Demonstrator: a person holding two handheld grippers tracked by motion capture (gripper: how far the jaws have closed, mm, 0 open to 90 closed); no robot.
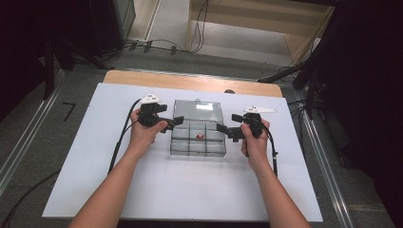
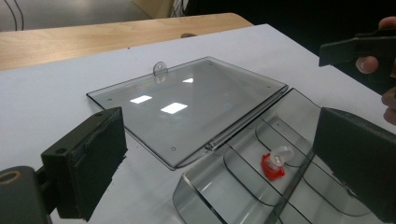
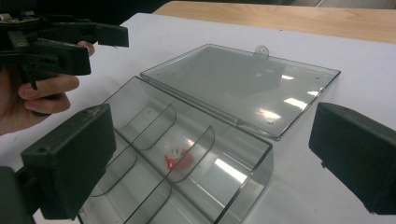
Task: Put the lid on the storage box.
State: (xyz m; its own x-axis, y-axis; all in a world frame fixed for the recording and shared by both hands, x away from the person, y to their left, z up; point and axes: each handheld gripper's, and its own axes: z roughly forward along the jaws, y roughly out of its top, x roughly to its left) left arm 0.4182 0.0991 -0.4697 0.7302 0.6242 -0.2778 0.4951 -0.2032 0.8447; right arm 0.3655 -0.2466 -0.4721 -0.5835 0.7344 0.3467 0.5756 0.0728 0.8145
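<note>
both claws gape wide and empty. high view: left claw (image 1: 173,124) and right claw (image 1: 223,129) flank the clear box (image 1: 197,141) on the tabletop (image 1: 190,190). left claw view: red piece (image 2: 272,165) in a middle compartment; a nudge might slide the box. right claw view: flat-open lid (image 3: 243,86) could catch a jaw.

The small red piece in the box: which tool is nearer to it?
Roughly equal; I cannot tell. The left tool is at the clear box's left wall, the right tool at its right wall, the red piece between.
</note>
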